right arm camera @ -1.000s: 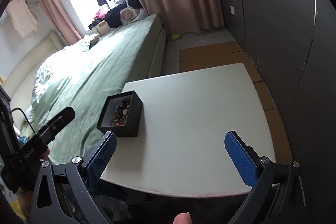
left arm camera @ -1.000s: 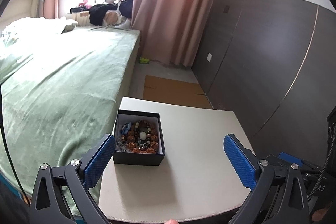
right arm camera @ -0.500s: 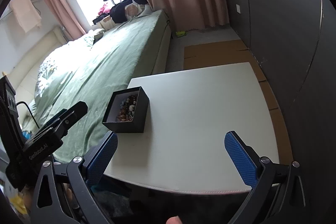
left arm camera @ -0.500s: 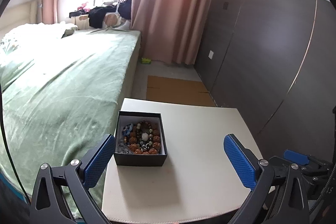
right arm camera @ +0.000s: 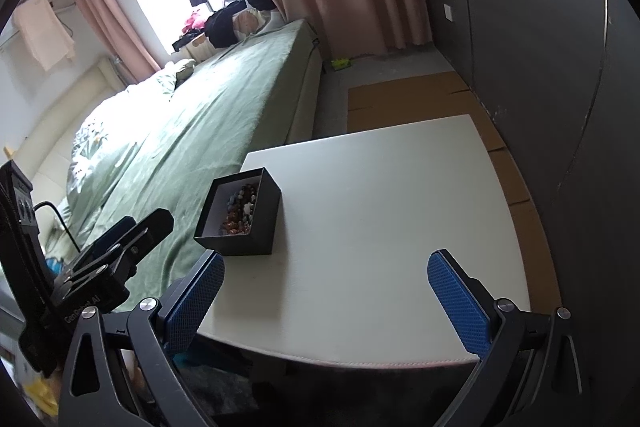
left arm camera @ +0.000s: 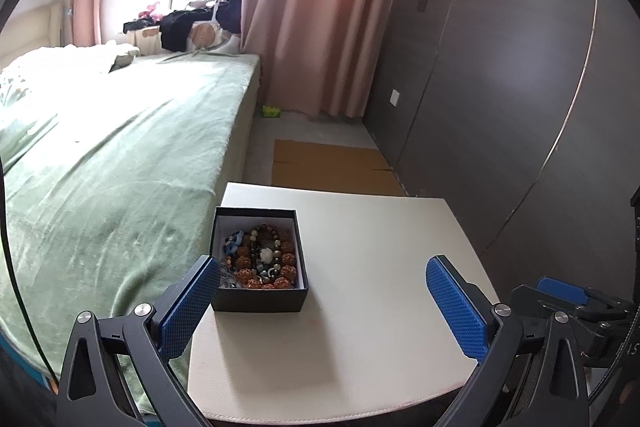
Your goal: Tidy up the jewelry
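Observation:
A small black box (left arm camera: 260, 301) with a white lining sits at the left side of a white table (left arm camera: 368, 291). It holds a pile of beaded bracelets (left arm camera: 262, 259), brown, blue and white. The box also shows in the right wrist view (right arm camera: 256, 231) with the beads (right arm camera: 240, 213) inside. My left gripper (left arm camera: 322, 301) is open and empty, above the table's near edge, its left finger just beside the box. My right gripper (right arm camera: 326, 301) is open and empty over the table's front edge. The left gripper's body (right arm camera: 116, 251) shows at the left of the right wrist view.
A bed with a green cover (left arm camera: 100, 163) runs along the table's left side. Dark wall panels (left arm camera: 500, 99) stand to the right. Flat cardboard (left arm camera: 332, 167) lies on the floor beyond the table. Pink curtains (left arm camera: 320, 7) hang at the back.
Both grippers have drifted slightly, the views shifting a little; the right one has come nearer the box. The box and the beads have not moved. Both stay open.

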